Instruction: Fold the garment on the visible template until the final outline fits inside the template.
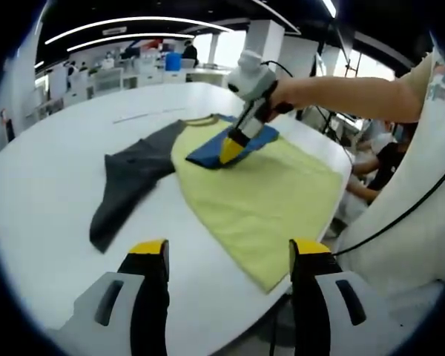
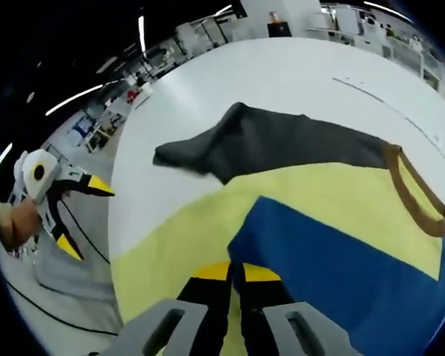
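A T-shirt lies spread on the white table [image 1: 52, 185]. Its body is yellow-green [image 1: 267, 200], with a dark grey sleeve [image 1: 130, 182] stretched out to the left and a brown collar [image 1: 202, 120] at the far end. The blue sleeve [image 1: 211, 152] is folded over onto the yellow body. My right gripper [image 1: 232, 150] reaches in from the right, shut on that sleeve's edge. My left gripper [image 1: 228, 252] hangs open at the near table edge, short of the hem and holding nothing. The right gripper view shows the blue sleeve [image 2: 348, 267] pinched by the right gripper [image 2: 236, 273], and the open left gripper [image 2: 85, 216] off the table's edge.
A thin dark line [image 1: 148, 115] is marked on the table beyond the shirt, also visible as a line [image 2: 386, 104] in the right gripper view. A person's arm [image 1: 341, 93] and torso stand at the right. Desks and people fill the far room.
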{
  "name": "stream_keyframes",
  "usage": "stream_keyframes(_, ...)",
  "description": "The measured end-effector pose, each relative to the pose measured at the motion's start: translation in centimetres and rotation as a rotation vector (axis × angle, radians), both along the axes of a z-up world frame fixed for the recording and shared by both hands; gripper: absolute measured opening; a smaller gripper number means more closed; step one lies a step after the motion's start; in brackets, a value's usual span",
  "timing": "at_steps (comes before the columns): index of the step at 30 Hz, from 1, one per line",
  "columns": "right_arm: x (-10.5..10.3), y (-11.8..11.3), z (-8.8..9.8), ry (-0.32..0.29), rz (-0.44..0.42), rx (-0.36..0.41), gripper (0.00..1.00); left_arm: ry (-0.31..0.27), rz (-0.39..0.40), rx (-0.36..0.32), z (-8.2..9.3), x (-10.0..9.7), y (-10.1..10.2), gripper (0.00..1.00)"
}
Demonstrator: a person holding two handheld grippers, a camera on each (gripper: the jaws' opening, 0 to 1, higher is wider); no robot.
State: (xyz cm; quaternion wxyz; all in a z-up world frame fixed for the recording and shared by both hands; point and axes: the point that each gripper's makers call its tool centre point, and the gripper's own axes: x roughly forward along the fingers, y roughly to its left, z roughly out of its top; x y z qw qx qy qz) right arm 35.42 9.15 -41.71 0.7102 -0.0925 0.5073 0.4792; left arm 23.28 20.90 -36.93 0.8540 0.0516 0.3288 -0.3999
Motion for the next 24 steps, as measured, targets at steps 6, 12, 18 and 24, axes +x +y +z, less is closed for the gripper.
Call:
stream_keyframes(6,-0.4,0.1,0.0,-0.004,0.015,-0.006,0.01,-0.001,0.000,0.001,0.2,-0.2,-0.2,0.63)
stream_keyframes(12,0.0,-0.2,0.4,-0.031,0.001,0.006,0.06,-0.006,0.003,-0.002,0.4,-0.1,-0.3,0.63)
stream_keyframes(18,0.6,-0.5,1.3,-0.074,-0.032,0.034,0.18,-0.004,-0.002,0.006,0.4,-0.2,-0.3,0.63)
stream_keyframes(24,1.1,-1.1,2.3,-0.123,-0.073,0.056,0.33,-0.008,-0.007,0.008,0.7,-0.3,-0.9,0.64)
